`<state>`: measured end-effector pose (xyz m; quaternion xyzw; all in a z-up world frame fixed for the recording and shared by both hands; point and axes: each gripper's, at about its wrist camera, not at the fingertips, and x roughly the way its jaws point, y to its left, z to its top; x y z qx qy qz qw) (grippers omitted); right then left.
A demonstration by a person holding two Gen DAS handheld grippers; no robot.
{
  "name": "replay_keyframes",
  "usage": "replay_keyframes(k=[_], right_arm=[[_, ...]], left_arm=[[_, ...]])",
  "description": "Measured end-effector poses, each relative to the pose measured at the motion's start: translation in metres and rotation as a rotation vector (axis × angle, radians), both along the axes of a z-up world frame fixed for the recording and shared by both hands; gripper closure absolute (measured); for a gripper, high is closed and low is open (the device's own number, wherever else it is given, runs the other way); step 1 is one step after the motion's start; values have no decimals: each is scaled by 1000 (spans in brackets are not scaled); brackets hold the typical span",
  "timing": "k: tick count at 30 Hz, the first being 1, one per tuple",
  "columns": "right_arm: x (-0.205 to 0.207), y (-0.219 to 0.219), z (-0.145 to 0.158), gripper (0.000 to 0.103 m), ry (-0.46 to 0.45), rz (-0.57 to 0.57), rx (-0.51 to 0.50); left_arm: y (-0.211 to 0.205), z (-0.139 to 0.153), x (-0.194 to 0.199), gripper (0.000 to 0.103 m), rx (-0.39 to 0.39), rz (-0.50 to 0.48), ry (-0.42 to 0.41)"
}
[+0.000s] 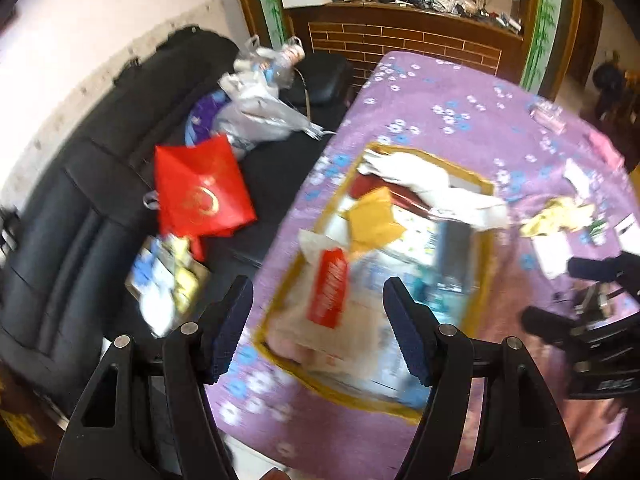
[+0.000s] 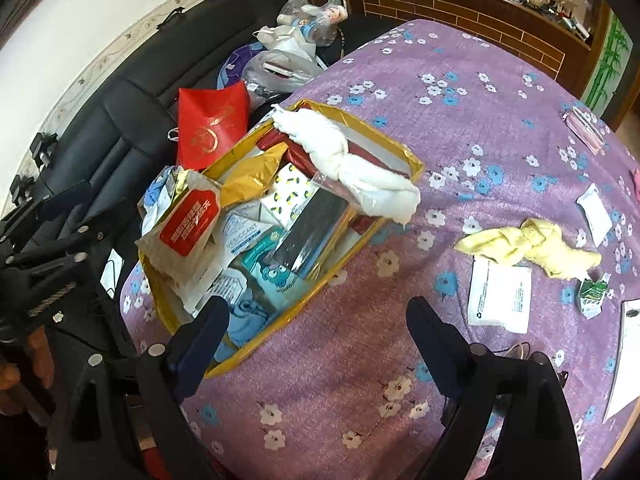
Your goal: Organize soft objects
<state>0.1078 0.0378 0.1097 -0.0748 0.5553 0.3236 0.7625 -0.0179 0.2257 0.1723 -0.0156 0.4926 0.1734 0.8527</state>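
Left to right: the left gripper (image 1: 318, 328), jaws apart and empty, hovers over the near end of the yellow-rimmed box (image 2: 416, 168). A white towel (image 2: 352, 168) lies across the box's far rim, overhanging the table (image 2: 480, 120); it could slide out if the box is nudged. The right gripper (image 2: 318, 344), also apart and empty, hangs above the cloth beside the box. A yellow towel (image 2: 532, 248) sits well right, partly over a white packet (image 2: 500, 300); a low grasp may snag the packet too.

Red gift bag (image 2: 212, 128) on black sofa (image 2: 120, 92)
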Motion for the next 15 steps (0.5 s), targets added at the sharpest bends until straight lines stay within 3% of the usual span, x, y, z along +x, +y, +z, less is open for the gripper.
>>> replay_keyframes(k=[4,6,11,15], right_arm=[[-9,-3,-1,12,-34,15,-19],[-13,-5,-2,0,-52,19,-31],[-19,-11,3,0,-90,24,-17],[-24,-13,8,0,-111,40,2]], left_arm=[[-17,2,-10,34,52,32,8],[-23,2,-17,34,27,39,10],[-35,3,-31,34,78,55,14],[-38,3,-39,34,76,75,9]])
